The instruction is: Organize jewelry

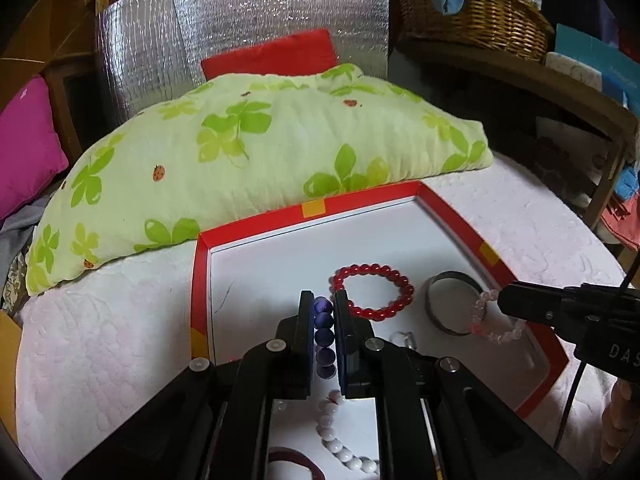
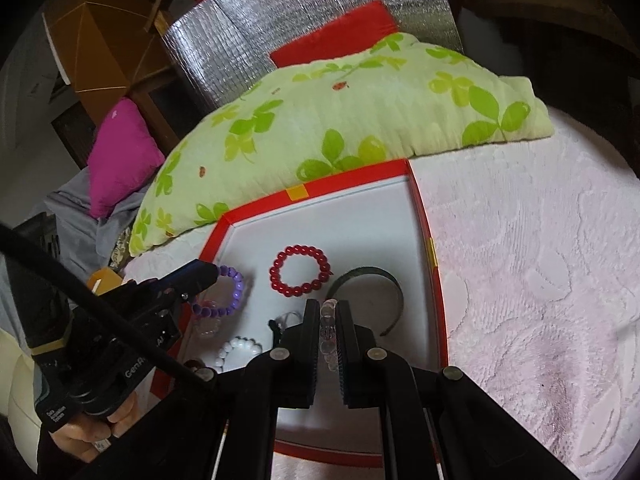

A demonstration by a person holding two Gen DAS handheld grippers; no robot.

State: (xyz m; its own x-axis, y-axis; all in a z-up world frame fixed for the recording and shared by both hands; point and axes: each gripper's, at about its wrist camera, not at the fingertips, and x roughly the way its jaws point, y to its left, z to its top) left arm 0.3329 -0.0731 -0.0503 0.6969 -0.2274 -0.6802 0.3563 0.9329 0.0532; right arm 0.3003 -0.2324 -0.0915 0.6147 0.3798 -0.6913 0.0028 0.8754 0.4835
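Observation:
A red-rimmed box tray with a white floor lies on the bed. My left gripper is shut on a purple bead bracelet, which also shows in the right wrist view. My right gripper is shut on a clear pink bead bracelet, seen in the left wrist view too. A red bead bracelet and a dark bangle lie in the tray. A white bead bracelet lies nearer me.
A green clover-print pillow lies right behind the tray. A pale pink textured blanket covers the bed. A magenta cushion sits at left, a wicker basket on a shelf at back right.

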